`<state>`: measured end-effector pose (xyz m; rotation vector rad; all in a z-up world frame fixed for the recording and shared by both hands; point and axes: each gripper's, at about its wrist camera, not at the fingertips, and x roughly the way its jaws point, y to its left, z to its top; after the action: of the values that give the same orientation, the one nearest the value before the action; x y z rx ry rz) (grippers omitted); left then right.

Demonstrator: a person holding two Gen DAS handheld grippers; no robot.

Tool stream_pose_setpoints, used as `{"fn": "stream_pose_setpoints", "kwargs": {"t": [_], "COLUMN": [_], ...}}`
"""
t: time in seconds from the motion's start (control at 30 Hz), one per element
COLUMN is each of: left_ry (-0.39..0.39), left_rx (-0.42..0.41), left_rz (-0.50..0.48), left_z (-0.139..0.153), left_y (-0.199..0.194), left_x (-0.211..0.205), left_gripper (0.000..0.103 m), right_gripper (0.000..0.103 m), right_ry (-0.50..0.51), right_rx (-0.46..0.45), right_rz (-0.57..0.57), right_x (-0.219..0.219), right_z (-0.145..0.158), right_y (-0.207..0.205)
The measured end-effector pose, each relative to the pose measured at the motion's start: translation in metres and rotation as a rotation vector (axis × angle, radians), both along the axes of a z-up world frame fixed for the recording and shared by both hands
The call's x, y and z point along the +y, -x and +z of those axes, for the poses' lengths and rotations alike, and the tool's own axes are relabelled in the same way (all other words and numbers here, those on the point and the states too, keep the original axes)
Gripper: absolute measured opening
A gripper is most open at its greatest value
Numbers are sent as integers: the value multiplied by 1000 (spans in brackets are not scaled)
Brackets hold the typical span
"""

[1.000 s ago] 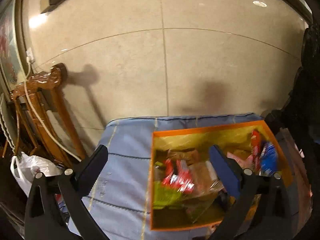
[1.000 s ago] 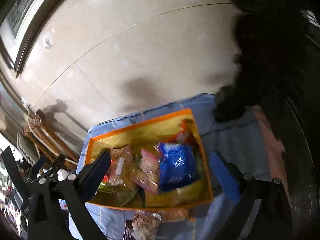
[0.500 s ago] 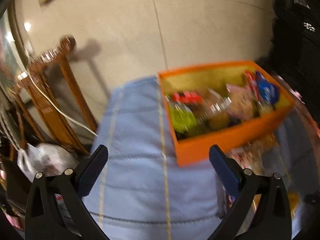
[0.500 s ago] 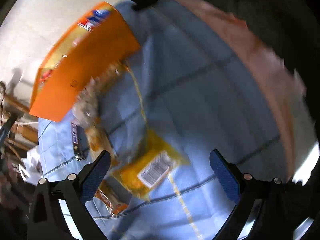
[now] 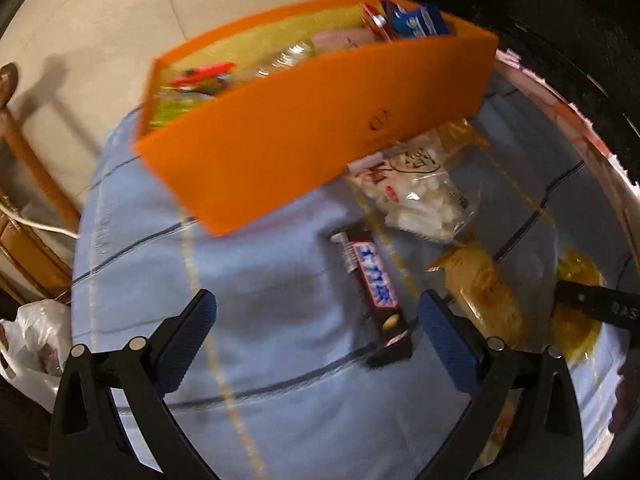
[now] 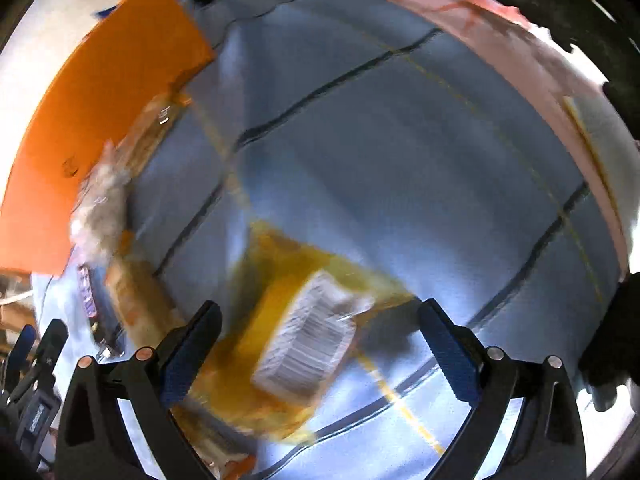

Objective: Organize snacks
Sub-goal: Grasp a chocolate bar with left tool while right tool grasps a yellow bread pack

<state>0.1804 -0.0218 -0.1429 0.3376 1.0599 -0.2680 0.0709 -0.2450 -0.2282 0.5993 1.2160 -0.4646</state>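
Note:
An orange box (image 5: 312,136) holding several snack packs stands at the back of the blue quilted cloth (image 5: 260,304). In front of it lie a dark chocolate bar (image 5: 372,280), a clear bag of white pieces (image 5: 416,196) and a tan wrapped snack (image 5: 484,288). My left gripper (image 5: 316,328) hovers open just above the cloth, the bar by its right finger. My right gripper (image 6: 320,340) is open over a yellow packet with a barcode label (image 6: 304,344). The orange box (image 6: 100,128) is at that view's upper left.
A wooden chair (image 5: 28,152) and a white plastic bag (image 5: 32,340) are off the cloth's left side. A pink strip (image 6: 500,40) edges the cloth on the right, with dark furniture beyond. The right tool's tip (image 5: 600,308) shows in the left wrist view.
Both grippers have dropped from above the box down to the cloth in front of it. The loose snacks have come close under the fingers. Both stayed open.

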Motion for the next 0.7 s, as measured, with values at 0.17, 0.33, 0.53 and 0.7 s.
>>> {"fn": "stream_pose_setpoints", "kwargs": {"t": [0.17,0.33,0.53,0.7], "left_ry": [-12,-100,25,148], "left_rx": [103,61,109,16], "left_rz": [-37,-109,-19,90], "left_z": [-29,-39,-16,59], "left_y": [-7,7,12,9], "left_x": [-18,-34,-13,7], "left_gripper": [22,17,17,17], "right_gripper": [46,36,35,35], "right_ry": [31,-119,-73,5], "right_rx": [19,-29,-96,-244], "right_rz": [79,105,217,360], "right_x": [-3,-19,-14,-13], "right_z": [4,8,40,106], "right_y": [3,2,-6,-36]}}
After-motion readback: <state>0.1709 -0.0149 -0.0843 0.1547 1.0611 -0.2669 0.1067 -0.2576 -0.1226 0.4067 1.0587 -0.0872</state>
